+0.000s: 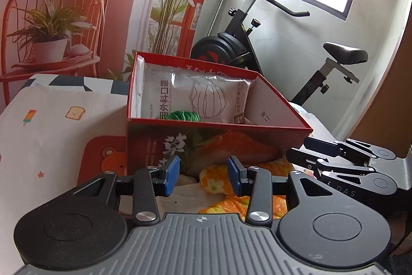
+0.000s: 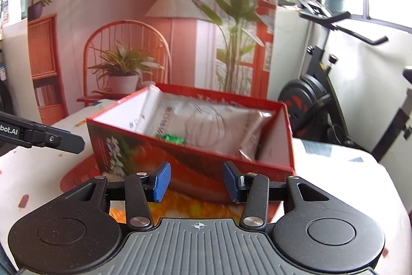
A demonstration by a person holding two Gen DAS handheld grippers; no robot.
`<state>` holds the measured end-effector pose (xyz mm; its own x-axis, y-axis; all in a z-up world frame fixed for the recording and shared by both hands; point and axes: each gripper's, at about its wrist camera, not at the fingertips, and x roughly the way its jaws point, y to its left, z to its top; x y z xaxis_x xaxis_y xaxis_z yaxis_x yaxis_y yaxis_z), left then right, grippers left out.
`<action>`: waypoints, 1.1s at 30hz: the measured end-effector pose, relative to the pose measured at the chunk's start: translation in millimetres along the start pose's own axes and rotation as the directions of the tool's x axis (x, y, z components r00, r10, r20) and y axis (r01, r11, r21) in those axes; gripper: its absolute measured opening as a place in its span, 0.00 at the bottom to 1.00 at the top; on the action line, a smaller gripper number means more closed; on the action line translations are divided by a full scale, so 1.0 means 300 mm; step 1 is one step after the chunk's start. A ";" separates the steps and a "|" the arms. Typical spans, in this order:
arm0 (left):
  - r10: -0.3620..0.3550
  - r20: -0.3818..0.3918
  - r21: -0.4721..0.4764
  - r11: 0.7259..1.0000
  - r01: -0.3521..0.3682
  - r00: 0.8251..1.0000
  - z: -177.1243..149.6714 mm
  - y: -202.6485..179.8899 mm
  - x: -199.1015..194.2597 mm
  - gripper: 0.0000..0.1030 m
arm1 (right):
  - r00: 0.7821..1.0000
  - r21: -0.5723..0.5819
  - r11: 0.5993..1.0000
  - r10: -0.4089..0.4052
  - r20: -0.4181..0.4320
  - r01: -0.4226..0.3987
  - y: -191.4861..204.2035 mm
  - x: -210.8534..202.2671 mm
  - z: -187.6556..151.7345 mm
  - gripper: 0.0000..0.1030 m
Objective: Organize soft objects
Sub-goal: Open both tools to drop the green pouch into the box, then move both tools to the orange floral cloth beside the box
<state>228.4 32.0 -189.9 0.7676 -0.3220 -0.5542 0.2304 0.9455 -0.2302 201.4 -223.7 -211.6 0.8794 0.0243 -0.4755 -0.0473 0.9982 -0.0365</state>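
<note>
The red box [image 1: 219, 143] looked like printed cardboard with a faintly glossy outside and matt white inner walls. Inside it, the mask packet [image 1: 195, 94] was smooth, slightly shiny plastic film, and the green ball [image 1: 183, 116] looked like glittery metallic thread. The orange floral cloth [image 1: 219, 178] in front was soft, matt fabric. The cover on the worktop [image 1: 51, 125] was matt printed cloth. The left gripper [image 1: 203, 175] had matt black plastic arms, bright metal rivets and ribbed blue pads [image 1: 172, 175]; the right gripper [image 2: 197, 181] looked the same.
</note>
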 end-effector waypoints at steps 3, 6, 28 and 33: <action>0.000 -0.010 -0.026 1.000 -0.001 1.000 -0.037 -0.003 0.005 0.42 | 1.000 0.039 0.999 -0.018 -0.018 0.019 -0.021 -0.010 -0.081 0.41; 0.007 -0.017 -0.039 0.999 -0.008 1.000 -0.073 -0.011 0.008 0.42 | 0.999 0.082 0.996 -0.028 -0.030 0.031 -0.027 -0.024 -0.172 0.41; -0.034 -0.128 -0.111 0.994 0.020 0.991 -0.252 -0.027 0.089 0.42 | 0.998 0.136 0.989 -0.053 -0.046 0.059 -0.006 -0.009 -0.419 0.41; -0.009 -0.154 -0.066 0.998 -0.001 0.988 -0.286 -0.037 0.117 0.42 | 0.998 0.146 0.988 -0.043 -0.040 0.048 -0.014 -0.014 -0.425 0.42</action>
<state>201.6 5.9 -275.4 0.6639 -0.3339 -0.6691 0.1896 0.9407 -0.2813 137.7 -235.0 -321.5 0.8610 -0.0206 -0.5082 0.0649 0.9955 0.0695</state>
